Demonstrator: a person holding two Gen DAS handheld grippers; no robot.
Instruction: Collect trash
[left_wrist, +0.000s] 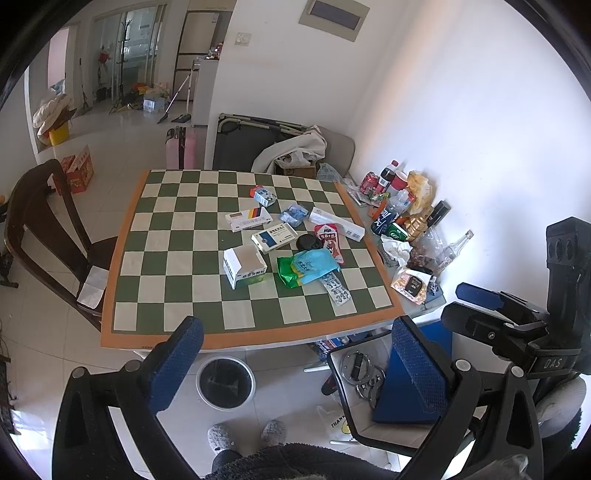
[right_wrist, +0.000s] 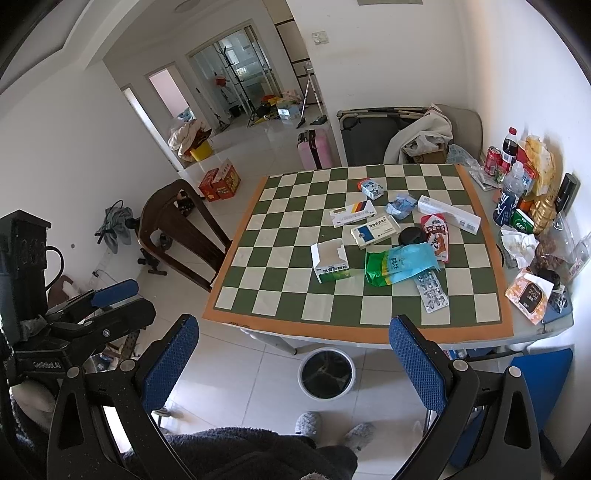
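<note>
**Grippers Hovering Before a Littered Table**

Hanging side by side short of the table's near edge, left gripper (left_wrist: 295, 365) and right gripper (right_wrist: 291, 362), both with jaws spread wide and gripping nothing. Showing blue padded fingers (left_wrist: 177, 365) in the left view and blue fingers (right_wrist: 168, 362) in the right, well apart from anything on the table. Peeking out below, two grey slippers (left_wrist: 245, 435) on the tiled floor.

Standing just beyond, under the table's near edge, a round white bin (right_wrist: 327, 373) with a dark liner, also seen from the left wrist (left_wrist: 225, 382).

Spreading past it, a green-and-cream checkered cloth (right_wrist: 280, 295) with an orange border, covering the table. Lying nearest on the cloth, a silver pill strip (right_wrist: 430, 291), touching a green packet (right_wrist: 376, 273) partly under a light blue packet (right_wrist: 410, 262). Sitting just left of these, an open white-and-green box (right_wrist: 330, 260). Resting farther in, a black round lid (right_wrist: 412, 235) beside a red-and-white snack bag (right_wrist: 436, 236), then a white-and-blue medicine box (right_wrist: 375, 230), a flat white box (right_wrist: 352, 214) with coloured stripes, a long white box (right_wrist: 448, 214), a crumpled blue wrapper (right_wrist: 400, 206) and, farthest, a small blue-and-white carton (right_wrist: 371, 188).

Crowding the table's right side along the wall, bottles, cans and bags (right_wrist: 524, 192). Standing at the left, a dark wooden chair (right_wrist: 177, 229); waiting beyond, a pink suitcase (right_wrist: 314, 147).
</note>
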